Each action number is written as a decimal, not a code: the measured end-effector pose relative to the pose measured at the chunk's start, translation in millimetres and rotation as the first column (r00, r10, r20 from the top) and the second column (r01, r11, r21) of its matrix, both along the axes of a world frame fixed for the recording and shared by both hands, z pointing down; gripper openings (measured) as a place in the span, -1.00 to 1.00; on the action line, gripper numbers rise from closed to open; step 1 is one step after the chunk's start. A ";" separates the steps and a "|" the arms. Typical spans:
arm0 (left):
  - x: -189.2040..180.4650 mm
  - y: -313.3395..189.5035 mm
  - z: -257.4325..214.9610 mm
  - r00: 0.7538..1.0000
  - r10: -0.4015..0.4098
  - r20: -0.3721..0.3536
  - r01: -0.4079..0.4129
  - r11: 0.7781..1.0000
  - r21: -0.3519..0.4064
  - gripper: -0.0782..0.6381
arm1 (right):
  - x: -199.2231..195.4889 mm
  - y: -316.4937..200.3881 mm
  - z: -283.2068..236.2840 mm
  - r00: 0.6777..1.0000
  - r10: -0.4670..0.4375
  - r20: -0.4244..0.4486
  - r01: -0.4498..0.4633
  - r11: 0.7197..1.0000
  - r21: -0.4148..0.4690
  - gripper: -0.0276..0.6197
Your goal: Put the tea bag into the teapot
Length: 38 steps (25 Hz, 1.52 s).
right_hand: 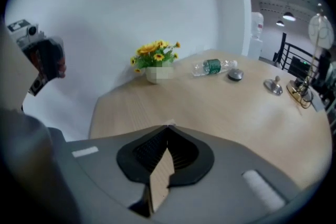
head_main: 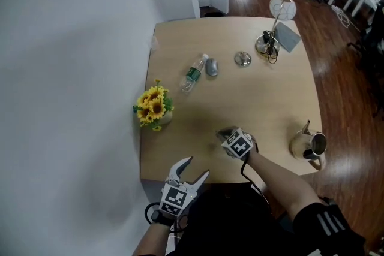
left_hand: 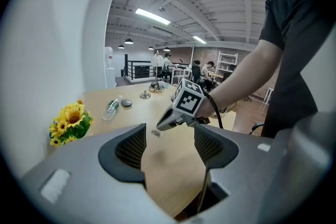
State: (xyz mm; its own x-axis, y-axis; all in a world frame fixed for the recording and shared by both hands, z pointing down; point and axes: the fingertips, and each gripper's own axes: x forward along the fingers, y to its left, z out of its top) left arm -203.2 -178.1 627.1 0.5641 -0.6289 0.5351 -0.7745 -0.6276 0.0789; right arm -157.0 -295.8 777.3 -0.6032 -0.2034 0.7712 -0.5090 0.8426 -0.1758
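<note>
Tea bag [left_hand: 156,132] pinched at tip of clenched right tool [head_main: 222,132], teapot [head_main: 309,147] well apart rightward, left tool [head_main: 199,166] released

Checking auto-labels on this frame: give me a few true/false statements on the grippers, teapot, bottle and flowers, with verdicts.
1. The left gripper is open with nothing between its jaws. True.
2. The teapot has its lid on. False: its top is open, and the lid lies far across the table.
3. The water bottle stands upright. False: it lies on its side.
4. The flowers stand at the table's left edge. True.
5. The right gripper is shut, with a small pale thing at its tips, likely the tea bag. True.
</note>
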 end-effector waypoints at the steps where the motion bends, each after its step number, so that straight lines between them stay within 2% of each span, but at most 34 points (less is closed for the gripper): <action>1: 3.3 -2.6 -3.2 1.000 0.009 0.001 -0.009 1.000 0.008 0.01 | 2.7 -2.2 -13.5 0.999 0.021 0.037 -0.022 1.000 0.000 -0.89; 4: 16.4 -11.0 -11.4 0.999 0.042 0.002 -0.042 0.999 0.028 0.01 | 15.2 -6.2 -62.0 0.986 0.061 0.158 -0.064 0.998 0.015 -0.89; 7: 36.3 -20.7 -16.9 0.996 0.085 0.003 -0.085 0.995 0.045 0.01 | 43.7 -9.9 -117.1 0.960 0.090 0.263 -0.109 0.992 0.059 -0.89; 10: 64.0 -30.7 -26.2 0.990 0.141 -0.002 -0.140 0.987 0.073 0.01 | 86.4 -10.3 -164.4 0.942 0.119 0.312 -0.166 0.978 0.128 -0.89; 14: 107.4 -38.5 -34.7 0.976 0.216 -0.005 -0.214 0.971 0.104 0.01 | 158.7 -2.8 -204.6 0.925 0.183 0.334 -0.259 0.944 0.202 -0.89; 19: 166.3 -35.7 -40.6 0.951 0.309 -0.009 -0.306 0.945 0.119 0.01 | 263.3 16.8 -216.2 0.903 0.320 0.289 -0.395 0.882 0.258 -0.89; 24: 210.9 -31.7 -43.1 0.929 0.370 0.005 -0.367 0.921 0.132 0.01 | 356.6 36.3 -198.6 0.833 0.487 0.262 -0.545 0.800 0.249 -0.89; 26: 224.6 -29.5 -42.6 0.922 0.387 0.014 -0.385 0.913 0.132 0.01 | 381.7 44.0 -188.5 0.824 0.516 0.235 -0.565 0.782 0.264 -0.89; 28: 235.5 -28.2 -41.2 0.918 0.397 0.021 -0.396 0.909 0.131 0.01 | 399.6 48.9 -176.4 0.831 0.523 0.189 -0.556 0.776 0.297 -0.89; 31: 248.7 -26.0 -40.3 0.917 0.398 0.024 -0.397 0.909 0.128 0.01 | 417.5 53.3 -160.1 0.847 0.519 0.119 -0.526 0.783 0.333 -0.89; 38: 271.4 -22.2 -39.2 0.920 0.391 0.032 -0.392 0.912 0.121 0.01 | 445.3 58.2 -115.2 0.866 0.498 -0.028 -0.466 0.828 0.311 -0.88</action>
